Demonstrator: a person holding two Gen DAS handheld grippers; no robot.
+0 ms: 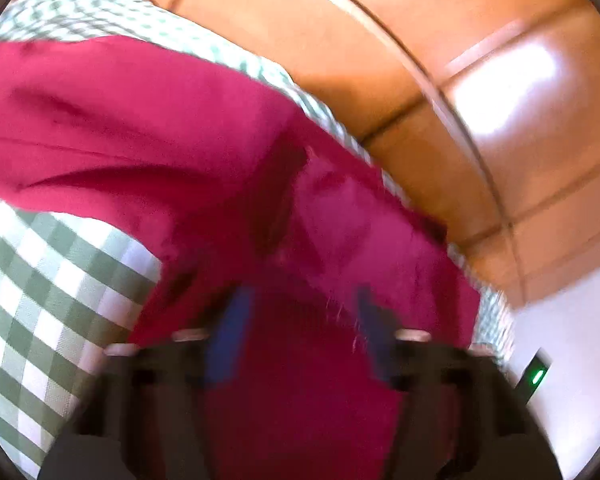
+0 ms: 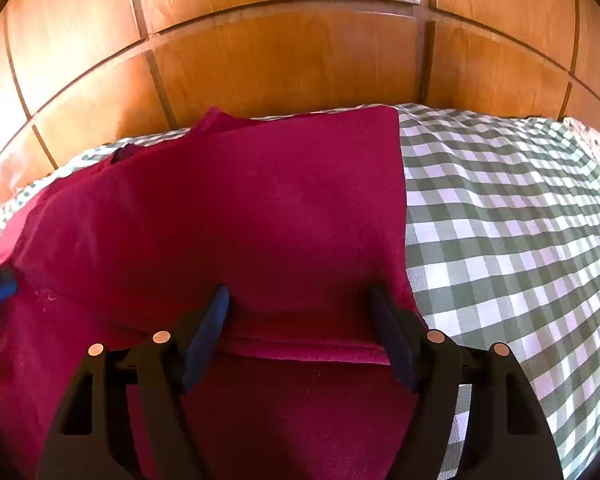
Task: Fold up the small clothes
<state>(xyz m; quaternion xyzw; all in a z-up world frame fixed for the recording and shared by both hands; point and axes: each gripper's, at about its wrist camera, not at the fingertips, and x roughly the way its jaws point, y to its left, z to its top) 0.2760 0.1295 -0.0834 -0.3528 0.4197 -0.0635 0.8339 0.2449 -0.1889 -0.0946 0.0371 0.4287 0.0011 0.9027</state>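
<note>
Two open grippers (image 2: 300, 300), 1 red garment (image 2: 228, 216)

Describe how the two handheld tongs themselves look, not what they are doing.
The right tongs have black plastic frames with triangular cut-outs, two blue-padded fingers and four copper-coloured round rivets. The left tongs look the same build, black with blue pads, though blurred. No cables, sleeves or printed markings are visible.

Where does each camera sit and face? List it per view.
Left wrist: on the left tool, tilted over the crimson garment, toward the wooden panels; its own blue fingers show, blurred.
Right wrist: on the right tool, level over the garment; the left tool's fingertip shows.
Shared: garment, checked cloth, panels.
</note>
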